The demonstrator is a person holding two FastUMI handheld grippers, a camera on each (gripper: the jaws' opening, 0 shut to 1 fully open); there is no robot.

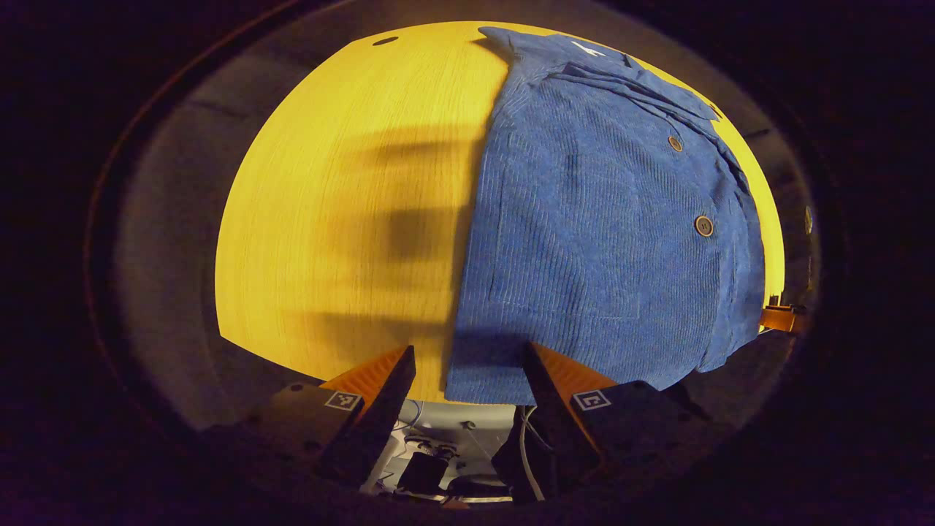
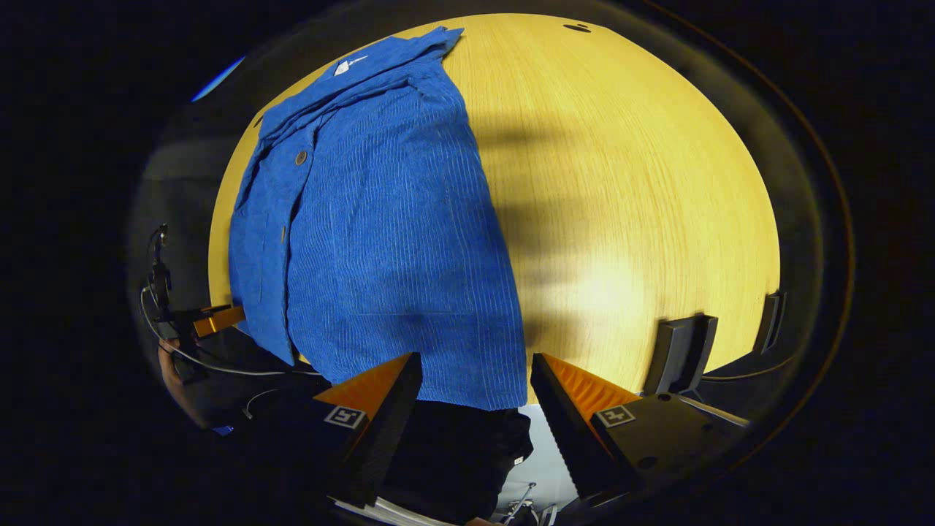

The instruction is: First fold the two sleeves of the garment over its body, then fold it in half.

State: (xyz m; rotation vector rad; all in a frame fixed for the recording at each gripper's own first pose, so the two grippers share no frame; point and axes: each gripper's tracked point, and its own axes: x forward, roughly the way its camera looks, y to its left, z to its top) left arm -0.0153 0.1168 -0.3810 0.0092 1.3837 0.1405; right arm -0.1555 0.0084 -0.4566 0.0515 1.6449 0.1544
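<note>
- The blue corduroy garment (image 1: 599, 241) lies flat on the wooden tabletop (image 1: 343, 219), its hem at the near edge.
- The left gripper (image 1: 467, 380) has its fingers apart, poised just off the hem's corner, nothing between them.
- The right gripper (image 2: 475, 387) is likewise spread, holding nothing, at the hem's other corner (image 2: 497, 387).
- In the right gripper view, the collar (image 2: 365, 62) points to the far edge.

Warm, bright light falls on the wooden desk (image 1: 343, 219), with a soft glare patch in the right gripper view. Blurred dark shadows cross the wood beside the blue corduroy shirt (image 2: 387, 241). Fisheye bending curves the edges; surroundings stay dim.
</note>
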